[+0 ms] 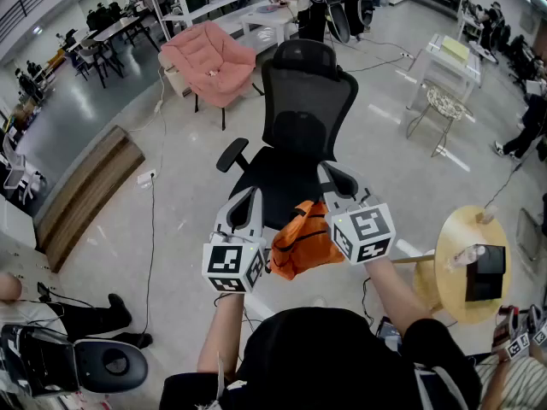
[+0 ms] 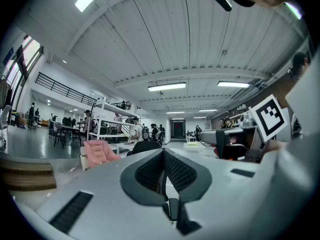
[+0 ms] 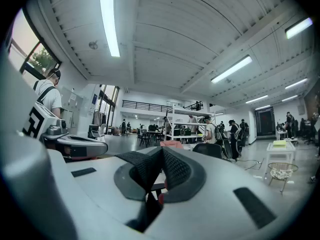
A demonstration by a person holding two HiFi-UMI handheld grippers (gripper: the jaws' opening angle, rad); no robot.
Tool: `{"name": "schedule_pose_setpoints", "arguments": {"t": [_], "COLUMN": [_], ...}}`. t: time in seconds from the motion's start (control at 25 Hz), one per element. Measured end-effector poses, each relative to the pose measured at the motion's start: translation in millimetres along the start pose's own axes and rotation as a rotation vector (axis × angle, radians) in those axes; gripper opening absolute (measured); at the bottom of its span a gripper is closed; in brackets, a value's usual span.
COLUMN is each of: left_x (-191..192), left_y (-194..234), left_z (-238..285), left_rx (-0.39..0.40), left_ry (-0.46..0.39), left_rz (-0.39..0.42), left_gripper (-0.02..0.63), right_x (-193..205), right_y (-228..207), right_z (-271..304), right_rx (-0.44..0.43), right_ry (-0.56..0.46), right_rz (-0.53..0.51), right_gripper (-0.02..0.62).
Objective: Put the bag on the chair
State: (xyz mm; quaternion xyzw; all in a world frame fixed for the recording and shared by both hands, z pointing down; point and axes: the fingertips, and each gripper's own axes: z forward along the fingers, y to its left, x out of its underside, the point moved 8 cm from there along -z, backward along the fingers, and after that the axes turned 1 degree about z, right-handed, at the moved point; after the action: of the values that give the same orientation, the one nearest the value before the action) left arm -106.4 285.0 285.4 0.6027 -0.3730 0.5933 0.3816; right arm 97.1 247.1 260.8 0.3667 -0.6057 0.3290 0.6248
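Note:
An orange bag (image 1: 299, 239) hangs between my two grippers, just in front of the seat (image 1: 272, 182) of a black mesh office chair (image 1: 301, 114). My left gripper (image 1: 249, 202) is at the bag's left. In the left gripper view, my left gripper (image 2: 164, 156) has its pads together, with a dark strap (image 2: 173, 210) pinched below them. My right gripper (image 1: 332, 178) is at the bag's right. In the right gripper view, my right gripper (image 3: 161, 154) is shut on a dark strap (image 3: 150, 186), with a bit of orange showing. Both grippers point forward and upward.
A pink armchair (image 1: 209, 58) stands behind the chair to the left. A round wooden table (image 1: 466, 267) with a black item is close at my right. A wire side table (image 1: 444, 105) and a white table (image 1: 449, 58) stand far right. A wooden platform (image 1: 85, 190) and a floor cable (image 1: 152, 229) lie on the left.

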Motion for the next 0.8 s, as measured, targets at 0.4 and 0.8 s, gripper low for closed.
{"name": "schedule_pose_setpoints", "arguments": {"t": [0.4, 0.8], "left_x": [-4.3, 3.1], "left_y": [-18.1, -42.7], "left_z": [-1.8, 16.6], "left_rx": [0.000, -0.005], "left_ry": [-0.001, 0.015], "left_rz": [0.000, 0.007], "left_gripper": [0.011, 0.011], "right_x": [-2.4, 9.5], "right_y": [-4.7, -31.2], "right_z": [-13.1, -19.4], "right_rx": [-0.004, -0.022], "right_ry": [-0.003, 0.017], "right_rz": [-0.006, -0.009], "right_gripper": [0.000, 0.000]}}
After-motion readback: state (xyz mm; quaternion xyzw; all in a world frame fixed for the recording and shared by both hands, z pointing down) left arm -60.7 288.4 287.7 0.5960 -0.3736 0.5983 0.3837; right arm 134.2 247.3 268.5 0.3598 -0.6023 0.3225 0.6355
